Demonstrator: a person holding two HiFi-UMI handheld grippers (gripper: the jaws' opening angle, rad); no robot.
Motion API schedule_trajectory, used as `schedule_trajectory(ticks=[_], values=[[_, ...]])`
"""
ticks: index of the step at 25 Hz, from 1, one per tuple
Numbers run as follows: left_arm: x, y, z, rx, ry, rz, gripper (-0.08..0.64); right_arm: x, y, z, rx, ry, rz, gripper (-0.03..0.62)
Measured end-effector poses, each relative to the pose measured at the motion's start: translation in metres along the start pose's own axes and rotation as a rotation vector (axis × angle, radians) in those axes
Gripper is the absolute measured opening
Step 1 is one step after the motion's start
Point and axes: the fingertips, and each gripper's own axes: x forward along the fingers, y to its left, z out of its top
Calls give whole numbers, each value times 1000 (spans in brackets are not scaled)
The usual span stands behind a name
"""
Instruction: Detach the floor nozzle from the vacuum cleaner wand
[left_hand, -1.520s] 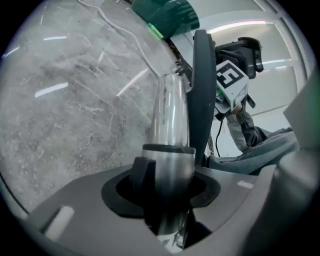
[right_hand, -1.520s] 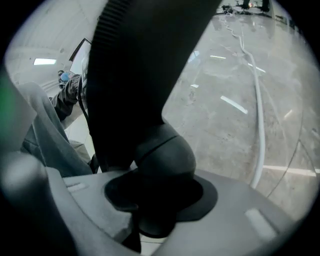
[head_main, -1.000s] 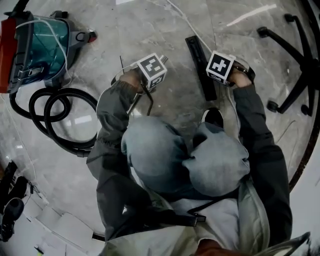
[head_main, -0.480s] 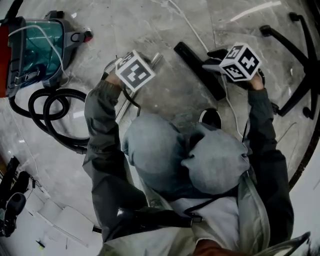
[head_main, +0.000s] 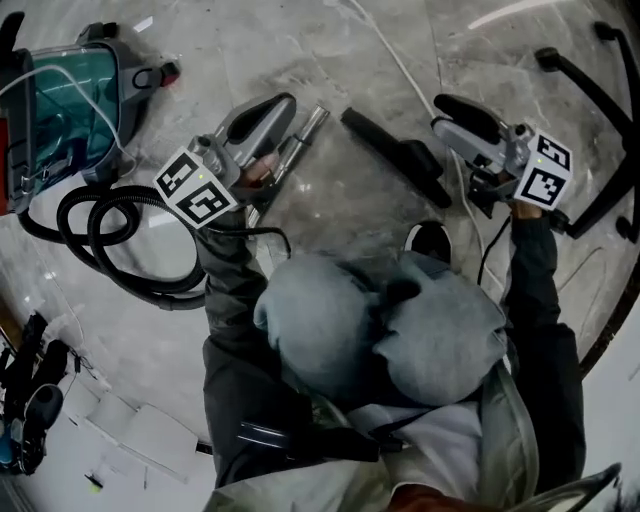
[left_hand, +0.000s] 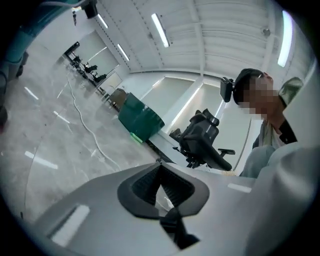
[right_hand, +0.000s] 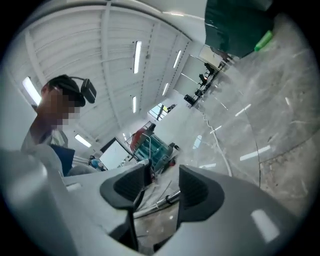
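Since the floor nozzle (head_main: 398, 152) near the right gripper (right_hand: 162, 186) (open, empty) looks light, stiff plastic, grip its neck. Left gripper (left_hand: 160, 175) just closed empty.

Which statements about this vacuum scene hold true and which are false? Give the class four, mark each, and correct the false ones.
1. The left gripper is shut with nothing in it. True; it has just closed.
2. The right gripper is clamped on the nozzle. False: it is open and empty, and the nozzle lies on the floor.
3. The nozzle is joined to the wand. False: the two lie apart on the floor.
4. The hose lies coiled on the floor beside the vacuum. True.
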Motion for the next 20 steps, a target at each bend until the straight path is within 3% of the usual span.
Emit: schedule_trajectory(ticks=[4, 9, 11, 14, 20], values=[[-8, -9, -8, -91, -20, 114, 6, 19, 17, -4, -150, 96, -135, 209], [-32, -76, 4, -123, 47, 202, 6, 19, 71, -13, -297, 245, -233, 209], [-40, -105, 21, -129, 88, 225, 6, 16, 101, -8, -278, 286, -244, 209], [-51, -150, 46, -100, 153, 218, 6, 10, 150, 11, -189, 269, -257, 209], [-79, -209, 111, -163, 112, 290, 6, -12, 221, 52, -108, 266, -324, 209]])
